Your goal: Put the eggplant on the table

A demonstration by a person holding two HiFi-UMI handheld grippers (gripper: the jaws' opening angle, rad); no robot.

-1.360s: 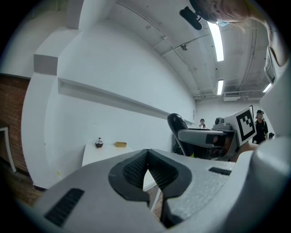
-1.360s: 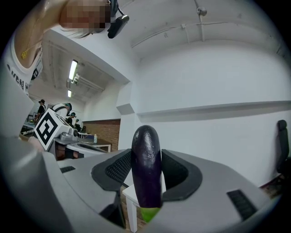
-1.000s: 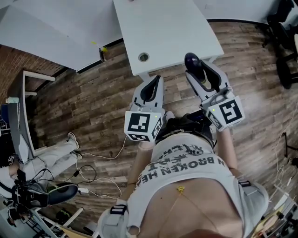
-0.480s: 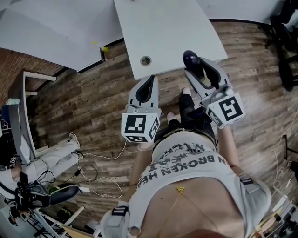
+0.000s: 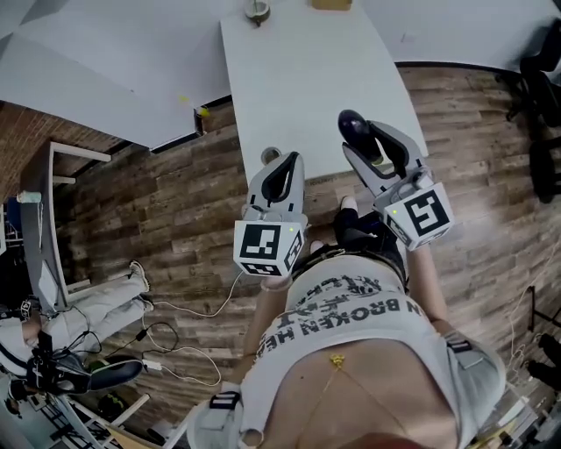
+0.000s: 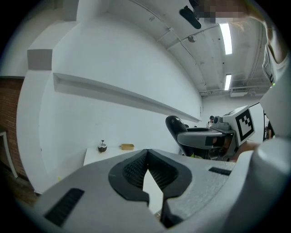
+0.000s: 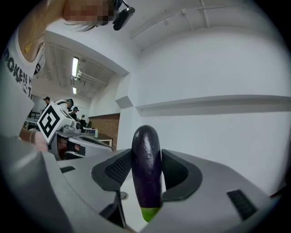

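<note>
The eggplant [image 7: 146,168] is pinched upright between the fingers [image 7: 181,175] of my right gripper [image 5: 368,145], with its rounded purple end sticking out past them and its green stem end back toward the gripper body. It isn't on the table [image 5: 307,79] yet. From the head view it seems to hang over the near right corner, though I can't tell how high. My left gripper [image 5: 285,168] has its fingers pressed together on nothing and hovers by the near edge, just beside the round cable hole [image 5: 271,155]. To do this step well, I think I should carry the eggplant further in over the bare white top and lower it until its side is close to the surface. I'd tip it toward lying flat before I spread the fingers, because a rounded thing let go upright, or from a height, is likely to topple and roll. The right edge of the table is close to where I am now, so a roll that way could send it onto the wooden floor [image 5: 158,202]. The middle of the table is the safer place. There is plenty of open room there, since only a small round thing [image 5: 257,9] and a tan thing [image 5: 331,4] sit at the far end, well apart from me. I'd keep the left gripper aside.
</note>
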